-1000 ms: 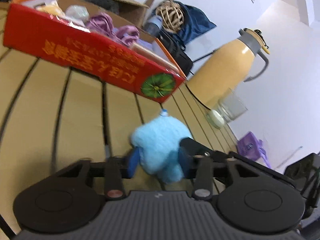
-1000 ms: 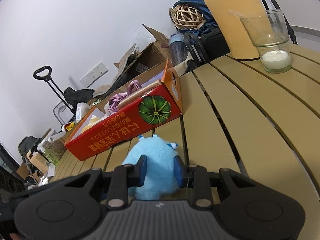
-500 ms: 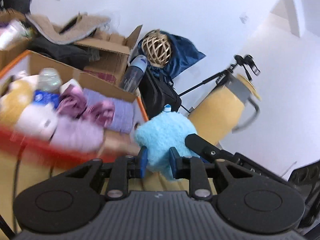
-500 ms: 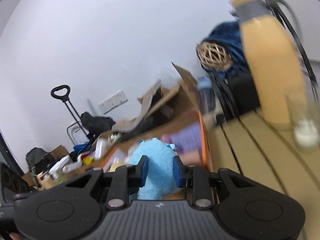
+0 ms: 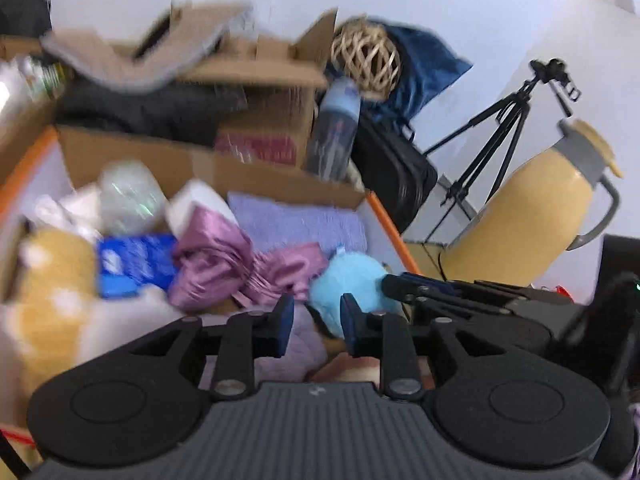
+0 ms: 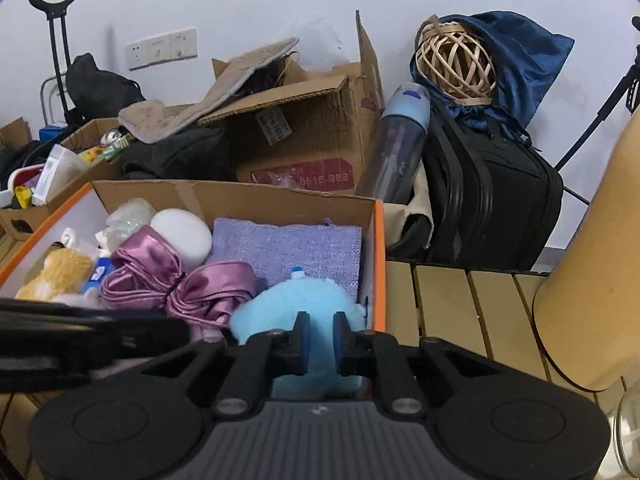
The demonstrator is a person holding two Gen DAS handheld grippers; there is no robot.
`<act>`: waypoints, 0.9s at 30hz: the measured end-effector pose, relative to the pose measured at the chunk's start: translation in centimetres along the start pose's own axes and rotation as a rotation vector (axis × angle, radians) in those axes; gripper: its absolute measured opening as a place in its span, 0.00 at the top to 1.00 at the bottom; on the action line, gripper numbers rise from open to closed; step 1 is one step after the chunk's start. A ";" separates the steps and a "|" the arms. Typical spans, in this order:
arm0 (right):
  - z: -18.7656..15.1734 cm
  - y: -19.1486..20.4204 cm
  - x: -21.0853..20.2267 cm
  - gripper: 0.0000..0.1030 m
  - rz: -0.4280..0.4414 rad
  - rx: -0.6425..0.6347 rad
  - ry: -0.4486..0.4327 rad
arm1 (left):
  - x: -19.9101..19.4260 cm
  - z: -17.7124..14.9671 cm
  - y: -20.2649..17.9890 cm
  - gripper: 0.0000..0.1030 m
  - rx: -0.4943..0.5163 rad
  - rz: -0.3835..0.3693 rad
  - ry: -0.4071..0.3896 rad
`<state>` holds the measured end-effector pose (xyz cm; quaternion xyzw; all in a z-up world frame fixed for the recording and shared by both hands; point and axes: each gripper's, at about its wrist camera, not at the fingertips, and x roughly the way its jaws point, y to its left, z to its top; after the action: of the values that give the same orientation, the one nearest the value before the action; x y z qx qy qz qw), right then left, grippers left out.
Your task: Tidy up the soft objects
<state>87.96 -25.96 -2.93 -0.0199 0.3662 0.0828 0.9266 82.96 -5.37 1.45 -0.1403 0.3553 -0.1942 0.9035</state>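
A light blue plush toy (image 6: 296,304) sits at the near right corner of the open cardboard box (image 6: 380,248), over its contents. My right gripper (image 6: 318,338) is shut on the plush. The plush also shows in the left wrist view (image 5: 352,280), just beyond my left gripper (image 5: 316,324), whose jaws stand slightly apart with nothing between them. The right gripper's fingers (image 5: 416,284) reach the plush from the right in that view. The box holds a purple satin cloth (image 6: 176,284), a lilac towel (image 6: 288,248), a white sponge (image 6: 182,232) and a yellow plush (image 6: 56,272).
A yellow thermos jug (image 5: 532,208) stands on the slatted table (image 6: 460,304) right of the box, with a glass (image 6: 630,440) near it. Behind are a cardboard carton (image 6: 304,136), a water bottle (image 6: 396,140), a black bag (image 6: 492,200), a wicker ball (image 6: 456,64) and a tripod (image 5: 496,128).
Both grippers lifted the blue plush off the table and carried it over the box. The left gripper has let go of it; the right still grips it.
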 end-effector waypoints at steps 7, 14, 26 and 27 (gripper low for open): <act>0.7 -0.4 -7.3 0.85 0.052 0.009 -0.076 | -12.3 -1.8 -1.2 0.56 0.191 0.157 -0.174; -3.1 0.2 -18.7 0.80 0.129 0.031 -0.174 | -21.3 -7.9 -0.6 0.33 0.247 0.369 -0.311; -18.4 3.8 -31.6 0.64 0.102 0.083 -0.282 | -33.2 -21.6 -3.6 0.20 0.168 0.362 -0.386; -19.7 4.2 -32.9 0.63 0.108 0.081 -0.297 | -34.6 -22.7 -4.3 0.17 0.172 0.363 -0.405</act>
<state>50.34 -28.33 5.22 0.0497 0.2289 0.1195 0.9648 42.81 3.76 7.40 -0.0330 0.1693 -0.0266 0.9847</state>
